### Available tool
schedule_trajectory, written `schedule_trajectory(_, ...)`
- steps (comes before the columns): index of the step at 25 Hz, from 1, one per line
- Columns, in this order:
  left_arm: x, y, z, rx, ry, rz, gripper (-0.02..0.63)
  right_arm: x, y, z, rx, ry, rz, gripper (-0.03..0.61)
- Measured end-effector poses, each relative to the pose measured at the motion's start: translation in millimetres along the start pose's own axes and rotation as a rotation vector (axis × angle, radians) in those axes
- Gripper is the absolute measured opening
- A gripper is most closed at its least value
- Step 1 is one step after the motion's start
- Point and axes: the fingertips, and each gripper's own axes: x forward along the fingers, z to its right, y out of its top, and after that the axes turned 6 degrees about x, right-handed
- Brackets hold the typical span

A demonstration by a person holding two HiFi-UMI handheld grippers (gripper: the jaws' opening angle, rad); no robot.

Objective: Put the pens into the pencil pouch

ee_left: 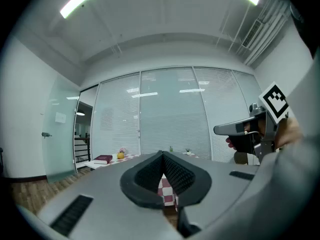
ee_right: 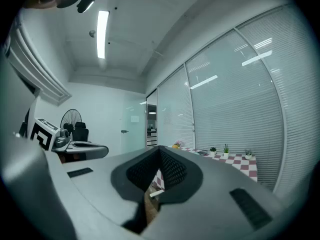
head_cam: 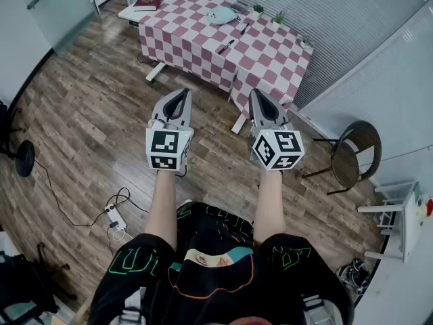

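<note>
Pens: on the checked surface, well ahead of both, slanting.
Left hand-held gripper: pressed together, empty.
Right hand-held gripper: pressed together, empty, probably nearer.

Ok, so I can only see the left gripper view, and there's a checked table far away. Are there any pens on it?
Observer: Yes. The head view shows two thin black pens lying on the red-and-white checked tablecloth.
Operator: And where's the pouch?
Observer: A pale blue soft pouch lies flat on the same table, further back than the pens.
Operator: Is my other gripper holding something?
Observer: No. The right gripper view shows that the right gripper has its jaws together, with nothing between them.
</note>
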Motion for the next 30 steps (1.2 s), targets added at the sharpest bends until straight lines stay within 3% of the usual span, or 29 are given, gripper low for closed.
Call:
schedule_trajectory(4,11,-9,-28,-0.014,0.018,-0.001,-0.002,26,0,-6,0.006,0.002,0.01,-0.002)
schedule_trajectory(14,28,-28,-58,-0.045,-0.006,-0.009,-0.002,51,-14,18,0.107,-0.112,-0.029,-0.002)
schedule_trajectory(30,61,-14,-101,-0.055,-0.015,0.012,-0.002,101,10,36,0.165,-0.071,0.01,-0.002)
